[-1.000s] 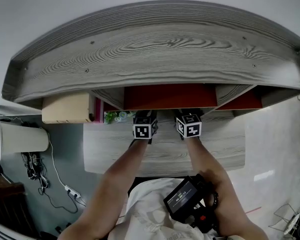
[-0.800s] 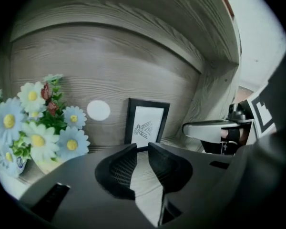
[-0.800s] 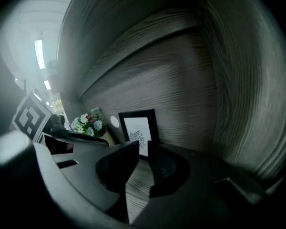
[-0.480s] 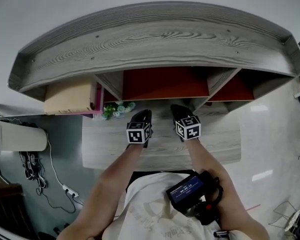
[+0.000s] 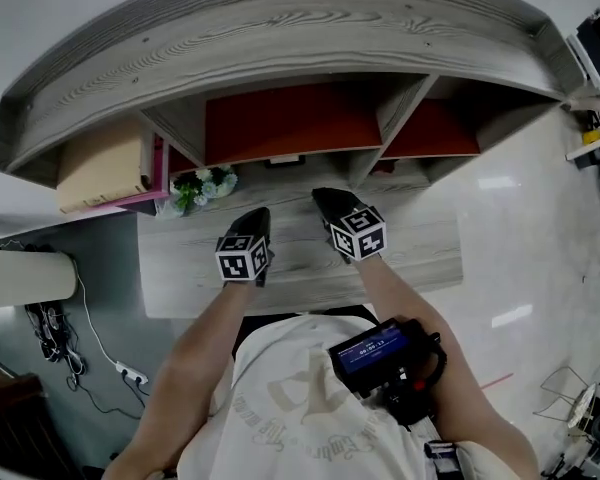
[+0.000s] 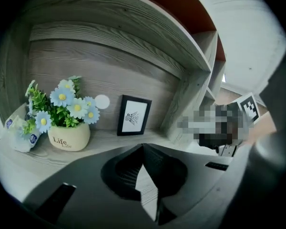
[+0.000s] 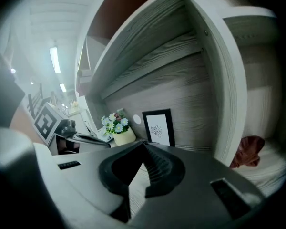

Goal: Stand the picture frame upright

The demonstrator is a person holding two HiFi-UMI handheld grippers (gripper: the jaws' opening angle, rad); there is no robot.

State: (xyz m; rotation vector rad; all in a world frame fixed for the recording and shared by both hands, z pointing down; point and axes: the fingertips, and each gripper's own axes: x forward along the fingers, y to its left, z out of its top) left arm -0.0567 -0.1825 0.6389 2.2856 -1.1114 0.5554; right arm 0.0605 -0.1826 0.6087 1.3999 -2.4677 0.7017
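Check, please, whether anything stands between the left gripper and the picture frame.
Nothing visible does. The picture frame stands upright at the back of the shelf, with only bare shelf between it and the left gripper, whose fingers have just closed on nothing. The flower pot sits left of that line.

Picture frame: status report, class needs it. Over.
Left gripper and right gripper just closed, shut, nothing between jaws. Picture frame upright at the shelf back, beside flower pot. Nothing in the way.

Upright picture frame [image 6: 134, 116] beside flowerpot [image 6: 69, 136]
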